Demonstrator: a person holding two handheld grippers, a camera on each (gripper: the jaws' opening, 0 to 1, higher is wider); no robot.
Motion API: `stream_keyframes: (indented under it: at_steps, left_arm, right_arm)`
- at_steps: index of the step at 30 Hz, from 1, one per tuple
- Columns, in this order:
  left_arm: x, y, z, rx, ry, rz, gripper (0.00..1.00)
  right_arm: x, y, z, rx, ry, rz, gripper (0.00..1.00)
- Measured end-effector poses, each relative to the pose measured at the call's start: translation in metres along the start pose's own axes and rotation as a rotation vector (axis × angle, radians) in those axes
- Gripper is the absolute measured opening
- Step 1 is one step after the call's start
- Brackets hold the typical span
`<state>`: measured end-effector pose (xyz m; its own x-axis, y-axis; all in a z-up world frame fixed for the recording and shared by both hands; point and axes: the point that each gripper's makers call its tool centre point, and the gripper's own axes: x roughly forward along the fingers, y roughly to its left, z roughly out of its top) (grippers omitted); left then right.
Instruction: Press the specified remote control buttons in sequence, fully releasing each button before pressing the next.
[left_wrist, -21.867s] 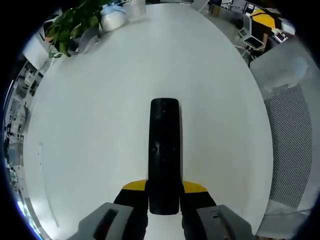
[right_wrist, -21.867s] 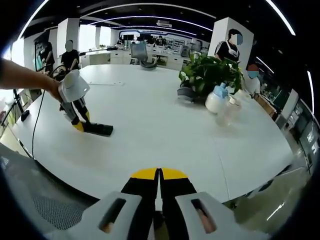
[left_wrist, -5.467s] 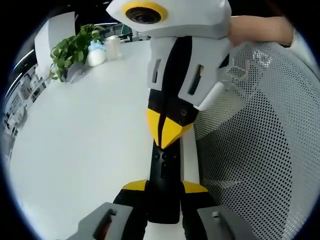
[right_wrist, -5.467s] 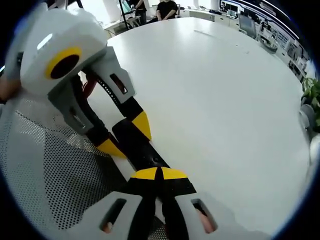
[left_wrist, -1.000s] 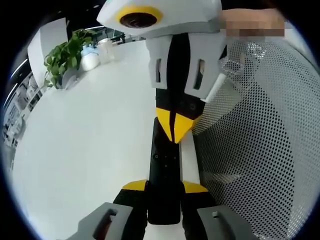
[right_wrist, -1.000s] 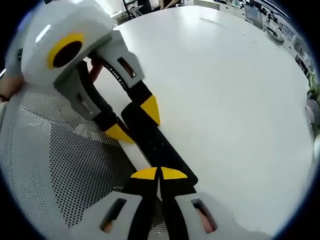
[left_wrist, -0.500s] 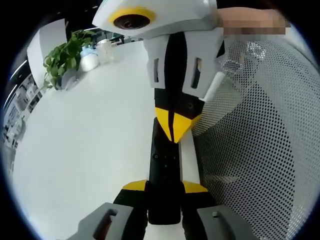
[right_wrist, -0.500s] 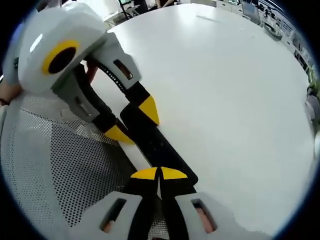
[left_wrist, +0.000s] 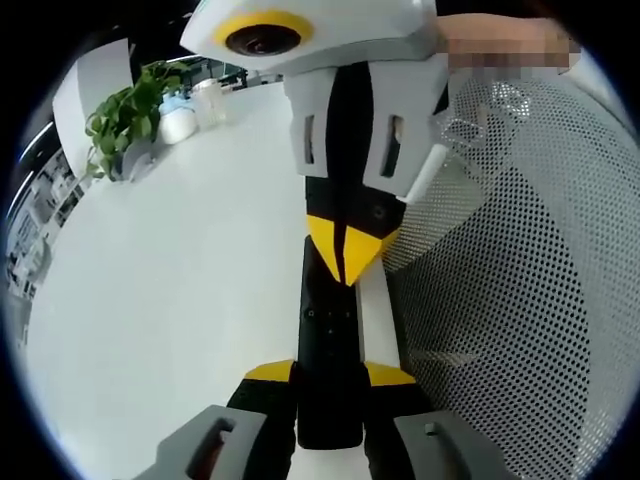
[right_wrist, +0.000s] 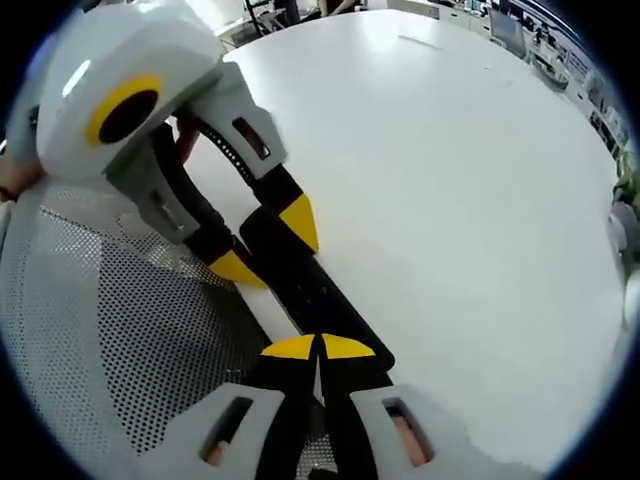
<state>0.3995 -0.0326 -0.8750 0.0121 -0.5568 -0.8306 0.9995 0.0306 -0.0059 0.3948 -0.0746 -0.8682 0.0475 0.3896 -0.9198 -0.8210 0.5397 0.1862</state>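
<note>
**Remote clamped by left claw, right claw tips pressed shut on its face**

Left claw (left_wrist: 328, 378) seen clamped on the near end of the black remote (left_wrist: 328, 340), one yellow-tipped jaw on each long side, gap no wider than the remote's body. Remote pointed straight ahead from that claw, lying along the white worktop (left_wrist: 170, 270) right at its edge. Right claw (left_wrist: 345, 255) come in from above and ahead, jaws fully together into one yellow point, that point touching the remote's upper face just beyond the cluster of small buttons; exact button under the tip could not be told.

From the right gripper view, right claw (right_wrist: 318, 348) again closed tight, jaws meeting with no gap, tips set on the far end of the remote (right_wrist: 305, 290). Left claw (right_wrist: 262, 245) beyond it, gripping the other end from both sides, a person's hand (right_wrist: 8, 180) just visible behind its grey body.

Worktop edge ran directly beside the remote, on the right of the left claw. Past that edge, a white mesh chair back (left_wrist: 520, 330) stood close, almost against the worktop. On the other side, broad bare worktop (right_wrist: 450, 200) stretched away. Well ahead and to the left of the left claw, a green plant (left_wrist: 120, 120) and a few pale bottles (left_wrist: 195, 105) near the far rim.
</note>
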Motion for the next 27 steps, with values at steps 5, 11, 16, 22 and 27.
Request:
stream_keyframes:
  at_steps: [5, 11, 16, 22, 27]
  left_arm:
    - [-0.0002, 0.0003, 0.0002, 0.000, -0.001, -0.001, 0.24]
    - [0.0002, 0.0005, -0.0004, 0.001, 0.000, -0.001, 0.24]
    - [0.0004, 0.0002, -0.0005, 0.002, 0.000, -0.002, 0.24]
    - [0.0005, 0.0001, -0.0004, 0.006, 0.005, -0.003, 0.24]
    - [0.0007, 0.0005, 0.0000, 0.005, 0.006, -0.003, 0.24]
  right_arm:
    - [0.0000, -0.0043, 0.0052, -0.011, -0.024, -0.023, 0.00]
    - [0.0006, -0.0048, 0.0071, -0.049, -0.026, -0.044, 0.00]
    - [0.0013, -0.0046, 0.0070, -0.088, -0.032, -0.054, 0.00]
    - [0.0019, -0.0049, 0.0072, -0.103, -0.038, -0.069, 0.00]
    - [0.0018, -0.0059, 0.0076, -0.123, -0.043, -0.082, 0.00]
